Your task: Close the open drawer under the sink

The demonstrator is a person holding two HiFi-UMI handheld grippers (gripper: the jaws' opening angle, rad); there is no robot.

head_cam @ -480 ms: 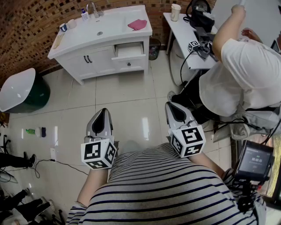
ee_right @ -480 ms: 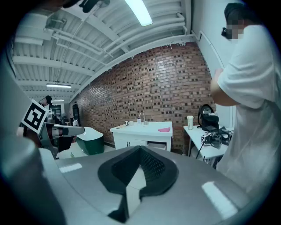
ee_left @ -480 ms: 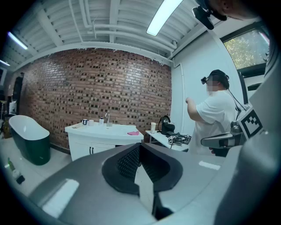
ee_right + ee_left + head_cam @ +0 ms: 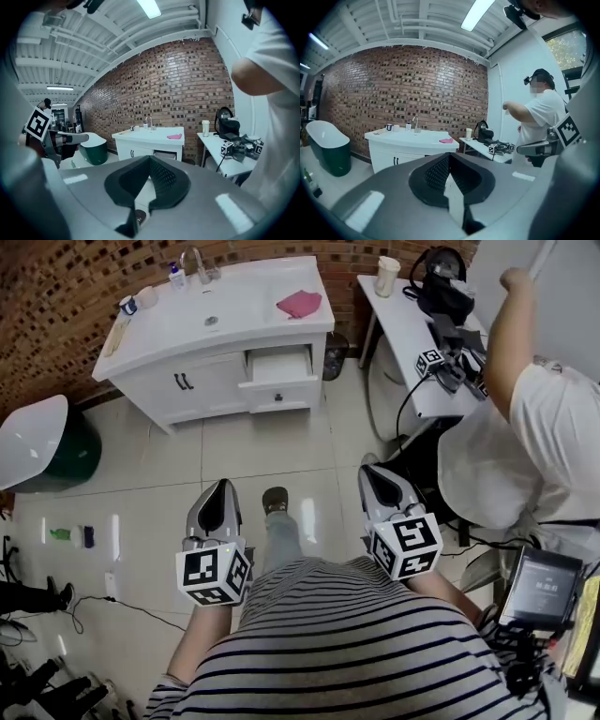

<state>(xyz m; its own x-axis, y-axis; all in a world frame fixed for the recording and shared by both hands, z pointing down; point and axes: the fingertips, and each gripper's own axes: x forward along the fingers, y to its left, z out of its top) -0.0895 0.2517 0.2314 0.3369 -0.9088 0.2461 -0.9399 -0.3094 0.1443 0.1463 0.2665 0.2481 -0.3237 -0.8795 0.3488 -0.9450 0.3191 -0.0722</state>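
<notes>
Two hand-held grippers are held low over the tiled floor (image 4: 281, 442), near the person's striped shirt and well apart from the sink unit. The left hand-held gripper (image 4: 223, 486) has its jaws together with nothing between them, as the left gripper view shows. The right hand-held gripper (image 4: 368, 470) is the same, its jaws meeting at the tips and empty. Both point toward the far wall of brick. One dark shoe (image 4: 275, 500) shows on the floor between them.

The white vanity cabinet (image 4: 211, 381) stands at the far side. Its one open drawer (image 4: 278, 362) sits pulled out at the top of the right half, under the counter (image 4: 244, 320), showing a pale inside. One closed drawer (image 4: 277, 397) lies just below it. Two black handles (image 4: 184, 382) sit on the left doors.

On the counter lie one pink cloth (image 4: 299, 304) at the right, one faucet (image 4: 197, 263) at the far edge, one small bottle (image 4: 177, 276) beside it and one cup (image 4: 127, 305) at the far left.

One bathtub (image 4: 37, 442), white inside and green outside, stands at the left. At the right, a second counter (image 4: 398, 324) carries one paper cup (image 4: 385, 276), and one person in a white shirt (image 4: 553, 427) stands beside it.
</notes>
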